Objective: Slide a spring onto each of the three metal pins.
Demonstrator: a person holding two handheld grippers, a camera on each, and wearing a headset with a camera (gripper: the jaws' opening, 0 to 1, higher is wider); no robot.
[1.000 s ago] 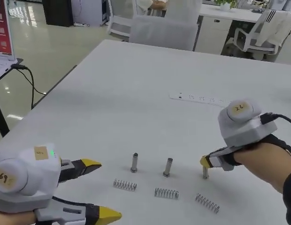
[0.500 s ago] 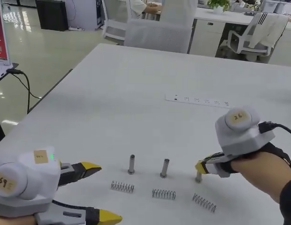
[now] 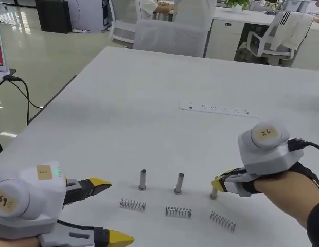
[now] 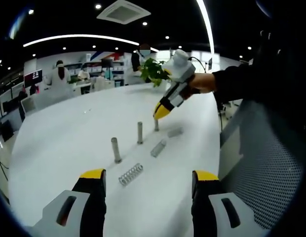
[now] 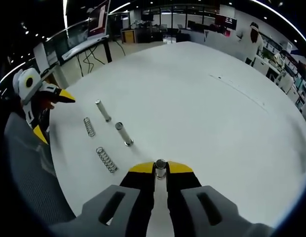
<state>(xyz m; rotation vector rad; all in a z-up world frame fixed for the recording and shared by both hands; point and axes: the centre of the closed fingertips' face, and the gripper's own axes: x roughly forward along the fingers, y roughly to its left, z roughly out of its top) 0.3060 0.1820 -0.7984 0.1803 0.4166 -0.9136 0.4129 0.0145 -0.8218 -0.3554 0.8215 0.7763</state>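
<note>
Here, white office table (image 3: 149, 92), left hand-held gripper (image 4: 149, 175) spread wide, right hand-held gripper (image 5: 160, 172) clamping pin (image 5: 160, 163)

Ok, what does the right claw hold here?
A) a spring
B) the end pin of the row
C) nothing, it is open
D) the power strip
B: in the right gripper view the right claw is shut around the top of the end pin.

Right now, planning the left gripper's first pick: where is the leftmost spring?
In the head view, the leftmost spring lies just nearer the person than the leftmost pin, right of the left gripper.
</note>
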